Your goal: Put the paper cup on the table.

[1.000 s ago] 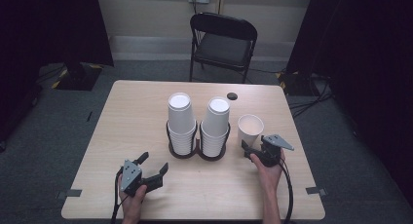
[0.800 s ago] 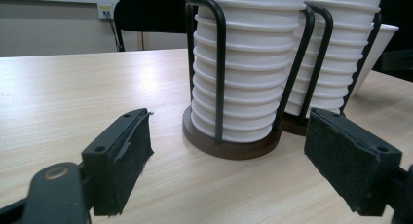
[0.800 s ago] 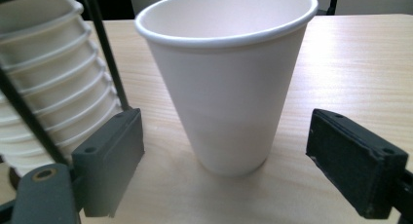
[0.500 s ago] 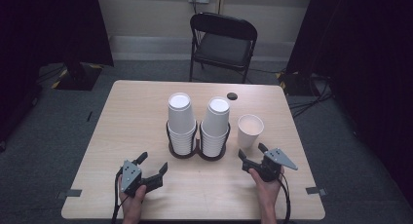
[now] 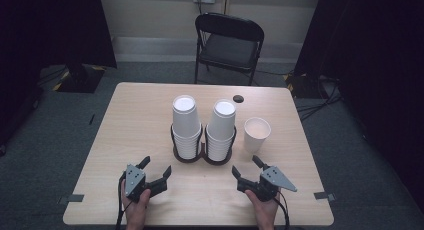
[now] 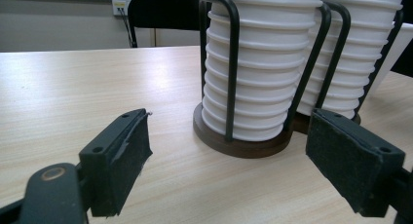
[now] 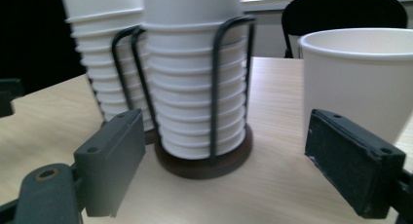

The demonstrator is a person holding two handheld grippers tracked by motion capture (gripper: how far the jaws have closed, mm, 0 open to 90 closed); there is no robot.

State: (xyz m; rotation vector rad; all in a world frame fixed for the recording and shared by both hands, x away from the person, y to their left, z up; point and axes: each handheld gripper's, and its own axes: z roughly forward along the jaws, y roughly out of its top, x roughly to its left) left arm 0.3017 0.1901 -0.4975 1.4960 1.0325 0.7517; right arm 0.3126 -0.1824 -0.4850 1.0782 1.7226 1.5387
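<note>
Right gripper sat at lower right of the high view, jaws apart and empty, near the lone paper cup standing right of the two cup stacks. Left gripper, lower left, also spread, empty. Likely between steps; the next move probably calls for choosing a cup to reach for. No readable writing anywhere.

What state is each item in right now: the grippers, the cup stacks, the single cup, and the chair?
Left gripper: fingers open, holding nothing, low over the light wooden table.
Right gripper: fingers open, holding nothing.
Single white paper cup: upright, mouth up, standing apart beside the holder.
Two stacks of white paper cups: nested upside down, each in a ring of the black wire holder.
Black folding chair: unfolded, unoccupied.
</note>
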